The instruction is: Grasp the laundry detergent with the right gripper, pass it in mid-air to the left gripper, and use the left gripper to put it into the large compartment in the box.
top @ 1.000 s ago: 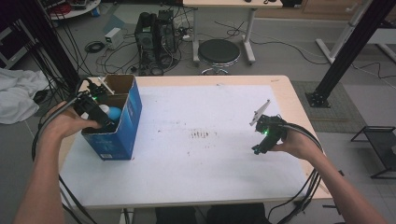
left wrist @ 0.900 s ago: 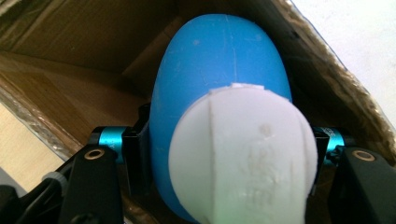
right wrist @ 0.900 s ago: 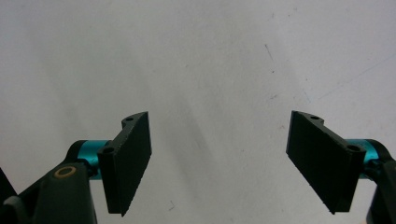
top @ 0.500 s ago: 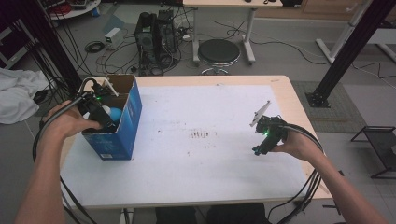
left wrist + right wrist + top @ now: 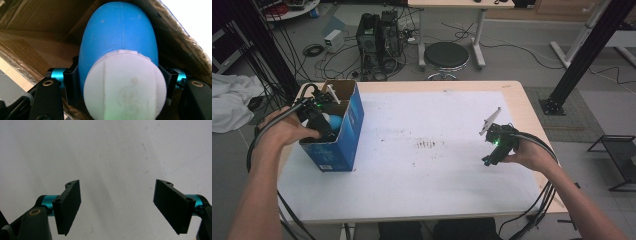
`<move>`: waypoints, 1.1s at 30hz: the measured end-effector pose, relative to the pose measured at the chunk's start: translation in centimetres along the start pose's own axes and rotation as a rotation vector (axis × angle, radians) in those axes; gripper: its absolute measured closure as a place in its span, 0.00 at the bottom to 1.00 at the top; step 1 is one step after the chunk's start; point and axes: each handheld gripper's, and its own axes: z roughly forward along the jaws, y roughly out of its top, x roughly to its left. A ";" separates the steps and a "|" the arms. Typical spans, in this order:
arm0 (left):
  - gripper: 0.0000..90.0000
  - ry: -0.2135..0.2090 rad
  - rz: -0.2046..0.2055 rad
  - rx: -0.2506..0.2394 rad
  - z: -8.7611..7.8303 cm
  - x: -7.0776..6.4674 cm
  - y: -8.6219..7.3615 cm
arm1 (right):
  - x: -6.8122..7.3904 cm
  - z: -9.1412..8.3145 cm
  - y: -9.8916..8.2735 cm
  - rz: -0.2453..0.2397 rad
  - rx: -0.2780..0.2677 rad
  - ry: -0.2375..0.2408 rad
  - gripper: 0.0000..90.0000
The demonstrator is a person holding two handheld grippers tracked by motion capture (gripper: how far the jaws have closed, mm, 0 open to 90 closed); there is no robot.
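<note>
White desk (image 5: 422,165): inside the box (image 5: 347,135) at its left edge, the left gripper (image 5: 120,82), jaws just easing apart, flanks a smooth, rigid, likely light blue egg (image 5: 120,42), best gripped across its middle; the right gripper (image 5: 117,207) gapes empty.

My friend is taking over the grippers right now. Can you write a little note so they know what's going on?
Left gripper: inside the blue cardboard box, jaws either side of the blue and white egg-shaped toy; they have just been opening, so the grip is letting go.
Right gripper: jaws open, nothing between them, over the white table.
Done: toy is in the box.
Left: pull the left gripper out.
</note>
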 end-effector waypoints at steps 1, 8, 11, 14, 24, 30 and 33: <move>0.40 -0.001 0.004 0.006 0.0 0.0 0.1 | 0.0 0.0 0.0 0.000 0.001 0.001 0.24; 0.37 -0.002 0.050 0.046 -0.3 0.2 0.2 | 0.0 -0.1 -0.1 0.003 0.003 -0.001 0.24; 0.36 0.001 0.056 0.048 -0.6 0.2 0.2 | 0.0 -0.1 -0.2 0.006 -0.005 0.001 0.24; 0.36 -0.003 0.049 0.041 -0.8 0.1 0.1 | 0.0 -0.1 -0.2 0.001 0.000 0.000 0.24; 0.34 0.000 0.052 0.032 -1.8 0.0 0.0 | 0.0 -0.2 -0.1 0.001 0.001 -0.003 0.24; 0.31 0.004 0.039 0.018 -2.3 -0.3 0.0 | 0.0 -0.2 -0.1 0.004 0.000 -0.002 0.24; 0.31 0.015 0.035 0.006 -2.6 -0.4 0.0 | 0.1 -0.2 0.0 0.008 -0.004 0.000 0.24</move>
